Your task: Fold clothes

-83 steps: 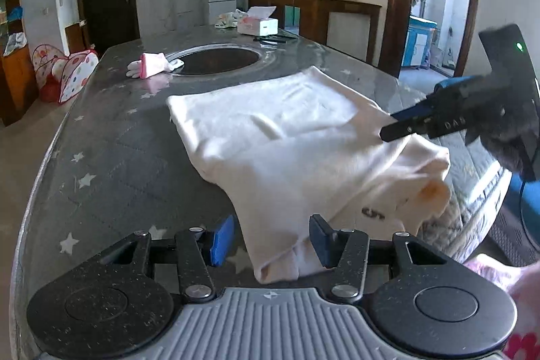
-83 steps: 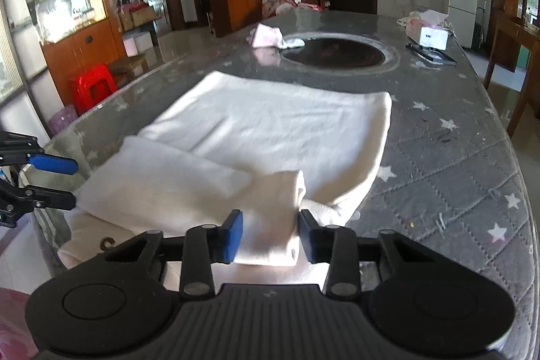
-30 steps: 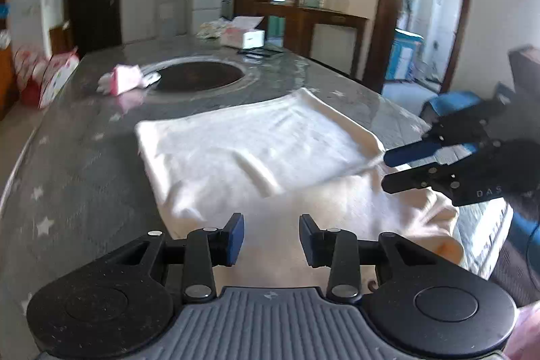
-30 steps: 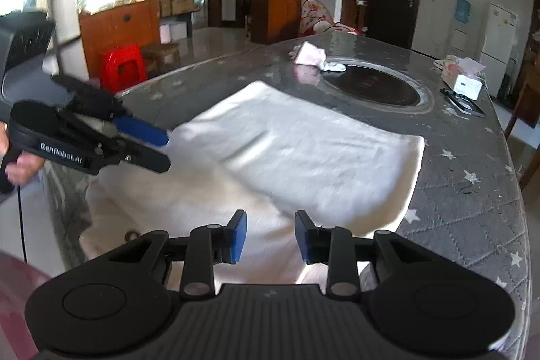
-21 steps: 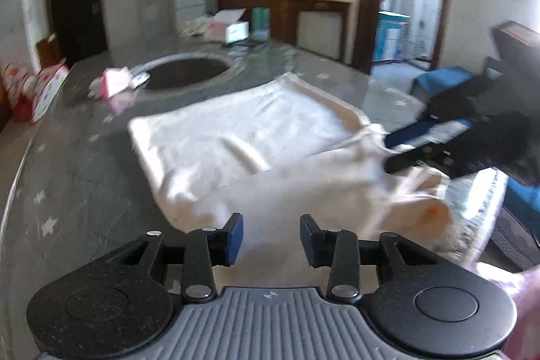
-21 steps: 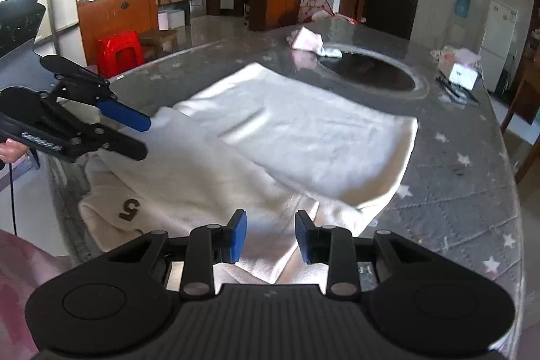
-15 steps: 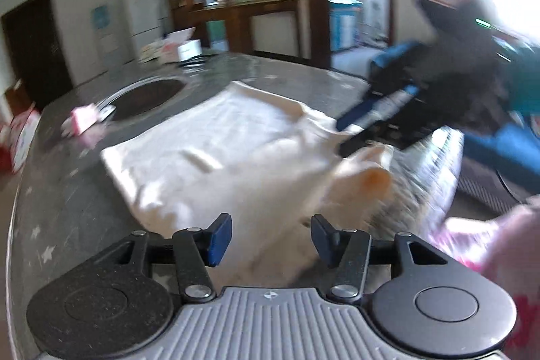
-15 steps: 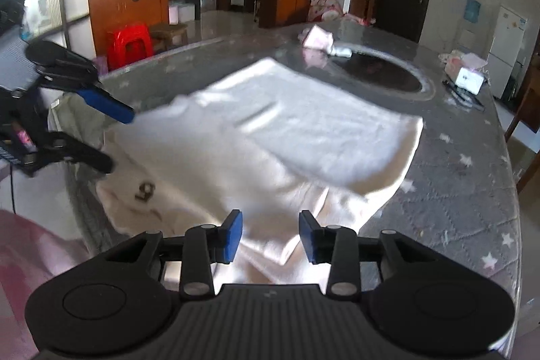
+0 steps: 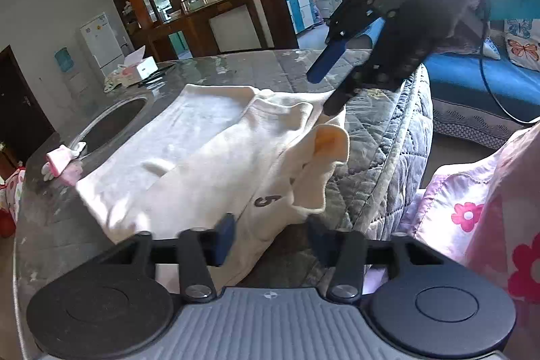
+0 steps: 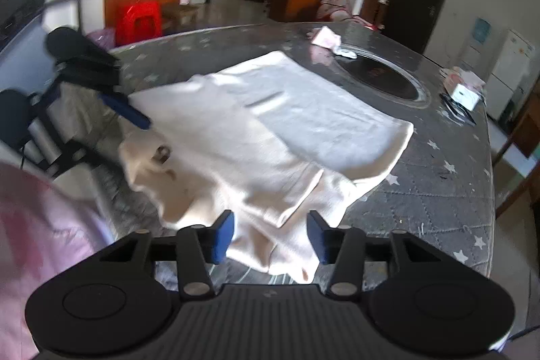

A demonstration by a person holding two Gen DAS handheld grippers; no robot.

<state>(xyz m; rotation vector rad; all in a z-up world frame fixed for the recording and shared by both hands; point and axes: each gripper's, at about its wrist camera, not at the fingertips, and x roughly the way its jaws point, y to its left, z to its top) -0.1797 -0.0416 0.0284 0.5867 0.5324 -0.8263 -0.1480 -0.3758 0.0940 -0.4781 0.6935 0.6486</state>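
1. The table (image 9: 50, 211) is the biggest thing here: grey quilted cover with little stars, spreading out ahead of both sets of fingers, with a dark round inset (image 10: 378, 76) at the far side.
2. The cream garment (image 9: 202, 157) lies half-folded on the near part of the table, running from right in front of both grippers away toward that inset. One bunched end with a "5" printed on it sags toward the table edge.
3. The left gripper (image 9: 273, 233) has its jaws closing. The garment's near hem sits between the blue pads, up against the left one, but I can't tell if they actually pinch it yet.
4. The right gripper (image 10: 271, 237) has its jaws opening, fairly wide. A loose cloth edge lies between the pads with clear gaps on both sides, so nothing's gripped.
5. A tissue box (image 9: 143, 66) sits far beyond the fingers, past the inset.
6. A small pink cloth (image 10: 325, 37) lies next to the inset rim, well away from both grippers.
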